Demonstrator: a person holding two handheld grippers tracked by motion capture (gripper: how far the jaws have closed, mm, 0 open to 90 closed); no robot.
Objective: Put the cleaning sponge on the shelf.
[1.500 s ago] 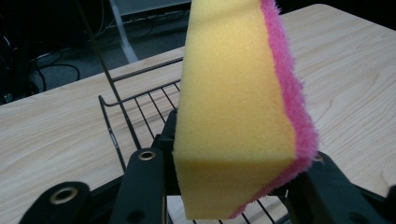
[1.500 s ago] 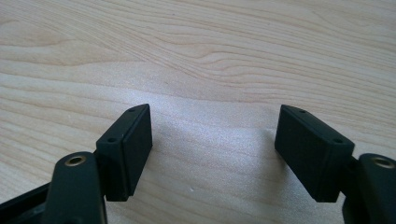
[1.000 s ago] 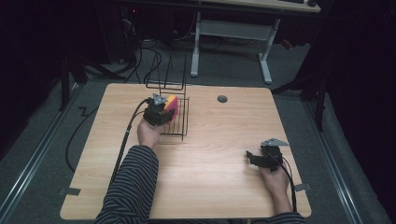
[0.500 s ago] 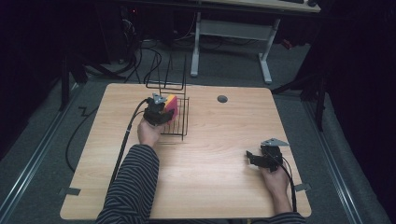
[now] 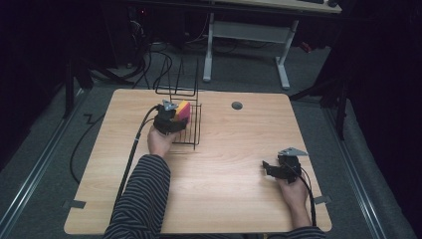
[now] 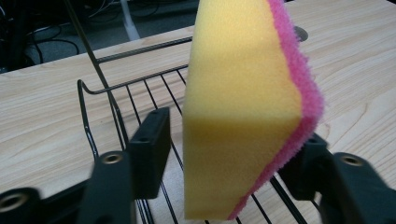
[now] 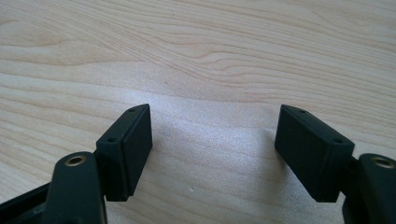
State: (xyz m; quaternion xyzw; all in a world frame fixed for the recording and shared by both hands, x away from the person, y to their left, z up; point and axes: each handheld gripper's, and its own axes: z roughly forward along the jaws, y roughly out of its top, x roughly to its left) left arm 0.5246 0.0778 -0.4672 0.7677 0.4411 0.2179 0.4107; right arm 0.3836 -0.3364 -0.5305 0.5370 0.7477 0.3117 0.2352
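- Sponge [image 6: 243,107] stands on edge between the jaws of the left gripper [image 5: 171,119], yellow foam toward one pad, pink scrub layer toward the other; it sits over the wire rack [image 5: 191,130] on the far left part of the bench [image 5: 224,199].
- Left gripper jaws have just been opening: in the left gripper view one pad stands clear of the yellow face, while the other looks to touch the pink edge lightly, so the pinch seems let go.
- Release goes best with the hand held level until the sponge settles between the wires, then a straight pull back, so no pad drags it over.
- Right gripper [image 5: 271,169] rests spread over bare wood near the right edge, well apart from the rack; keeping it there looks sensible.
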